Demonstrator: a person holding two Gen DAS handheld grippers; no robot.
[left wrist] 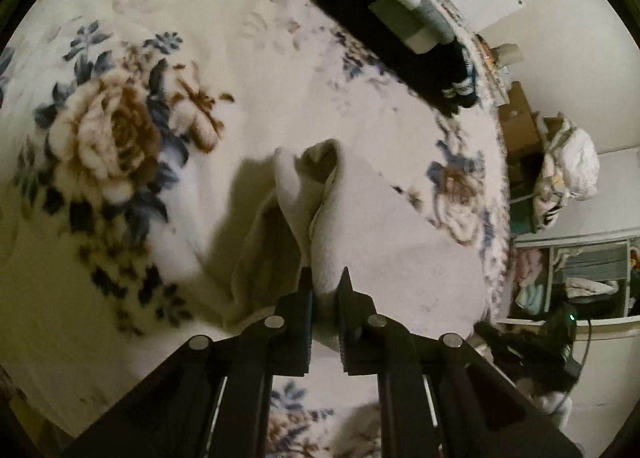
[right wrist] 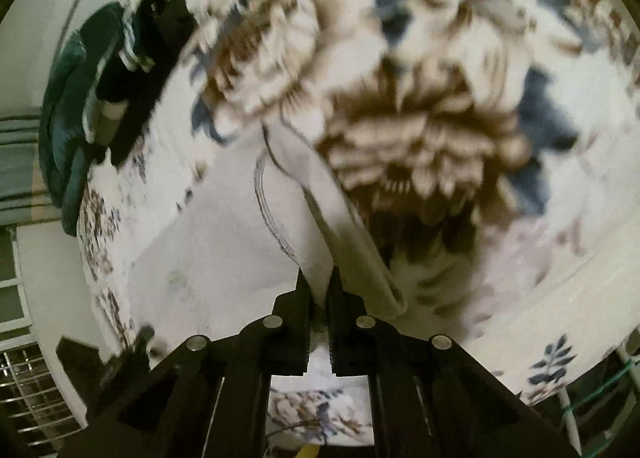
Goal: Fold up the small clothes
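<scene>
Both tongs, left (left wrist: 326,278) and right (right wrist: 319,278), clamp the white garment (left wrist: 320,218) (over a floral blanket (left wrist: 120,138)).

We note a floral blanket (left wrist: 120,138) beneath. A dark folded stack (left wrist: 384,18) lies near its far edge; beyond, a white bundle (left wrist: 568,166) and shelving (left wrist: 580,278).

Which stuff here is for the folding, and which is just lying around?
For the folding:
- white cloth, pinched in both grippers
- left gripper
- right gripper

Just lying around:
- flowery blanket underneath
- dark folded clothes at the bed's edge
- white bundle beyond the bed
</scene>
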